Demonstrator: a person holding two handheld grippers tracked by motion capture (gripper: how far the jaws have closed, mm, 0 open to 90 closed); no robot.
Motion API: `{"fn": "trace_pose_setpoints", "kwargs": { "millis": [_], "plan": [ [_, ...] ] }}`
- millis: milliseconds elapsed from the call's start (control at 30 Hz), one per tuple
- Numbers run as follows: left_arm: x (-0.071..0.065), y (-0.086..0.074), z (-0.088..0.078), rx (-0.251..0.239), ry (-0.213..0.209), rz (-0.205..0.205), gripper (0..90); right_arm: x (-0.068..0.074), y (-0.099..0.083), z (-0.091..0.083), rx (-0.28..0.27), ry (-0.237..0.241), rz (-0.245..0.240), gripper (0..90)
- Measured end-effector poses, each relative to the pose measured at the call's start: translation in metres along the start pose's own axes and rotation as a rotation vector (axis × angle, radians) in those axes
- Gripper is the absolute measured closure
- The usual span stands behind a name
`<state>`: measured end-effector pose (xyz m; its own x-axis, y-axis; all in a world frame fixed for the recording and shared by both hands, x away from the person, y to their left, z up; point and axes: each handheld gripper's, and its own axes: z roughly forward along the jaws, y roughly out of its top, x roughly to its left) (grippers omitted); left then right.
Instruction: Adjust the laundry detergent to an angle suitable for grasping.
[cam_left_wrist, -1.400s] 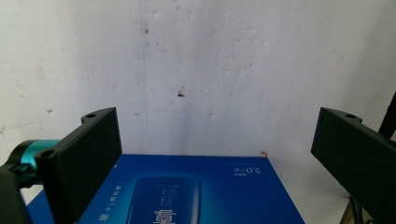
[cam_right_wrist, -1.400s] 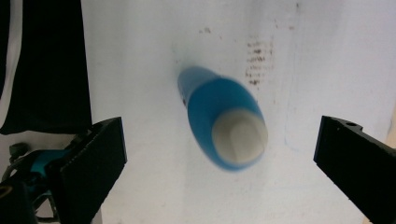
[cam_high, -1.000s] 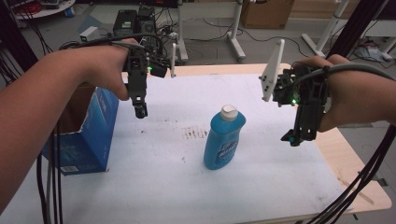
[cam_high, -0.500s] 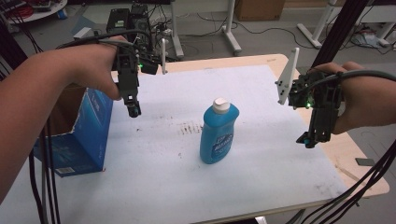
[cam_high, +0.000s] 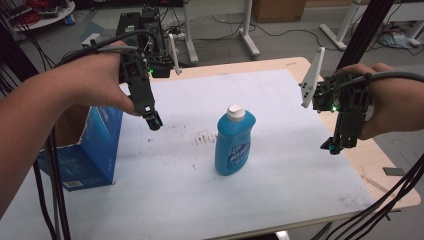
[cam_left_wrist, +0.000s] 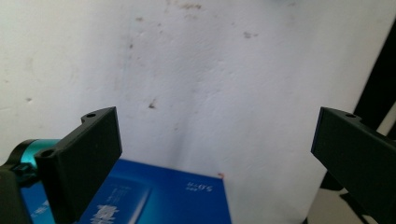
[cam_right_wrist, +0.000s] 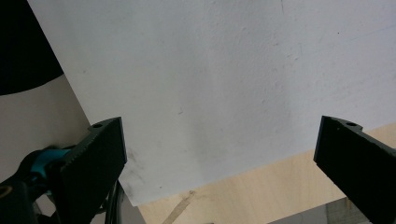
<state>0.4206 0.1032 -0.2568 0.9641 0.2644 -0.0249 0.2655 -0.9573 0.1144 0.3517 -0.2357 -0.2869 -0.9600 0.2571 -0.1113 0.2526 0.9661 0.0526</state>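
Observation:
A blue dish-soap bottle with a white cap stands upright in the middle of the white table cover. At the table's left edge sits an open blue cardboard box, whose printed side lies below my left jaws. My left gripper hovers above the table between box and bottle, open, nothing between its jaws. My right gripper hangs over the cover's right edge, well right of the bottle, also open and empty.
Bare wood borders the white cover on the right and at the back. Black cables trail down at the left and right front. Behind the table stand metal frame legs and equipment on the floor.
Both grippers have drifted outward and slightly back, away from the bottle. The camera view also shifted a little; the bottle and box stay where they were.

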Motion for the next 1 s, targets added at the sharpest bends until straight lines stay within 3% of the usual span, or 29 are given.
{"fn": "trace_pose_setpoints", "kwargs": {
  "millis": [300, 433, 733, 1000],
  "plan": [
    [-0.029, 0.008, -0.006, -0.128, -0.03, -0.063, 1.7, -0.001, -0.002, 0.005, 0.005, 0.007, 0.007, 1.4],
    [-0.04, 0.014, -0.003, -0.177, -0.055, -0.069, 1.7, -0.001, -0.002, 0.007, 0.003, 0.009, 0.008, 1.4],
    [-0.055, 0.027, 0.01, -0.299, -0.057, -0.178, 1.7, -0.002, -0.002, 0.008, -0.007, 0.011, 0.0, 1.4],
    [-0.071, 0.042, 0.023, -0.331, -0.048, -0.155, 1.7, -0.004, 0.001, 0.007, -0.011, 0.01, -0.001, 1.4]
  ]
}}
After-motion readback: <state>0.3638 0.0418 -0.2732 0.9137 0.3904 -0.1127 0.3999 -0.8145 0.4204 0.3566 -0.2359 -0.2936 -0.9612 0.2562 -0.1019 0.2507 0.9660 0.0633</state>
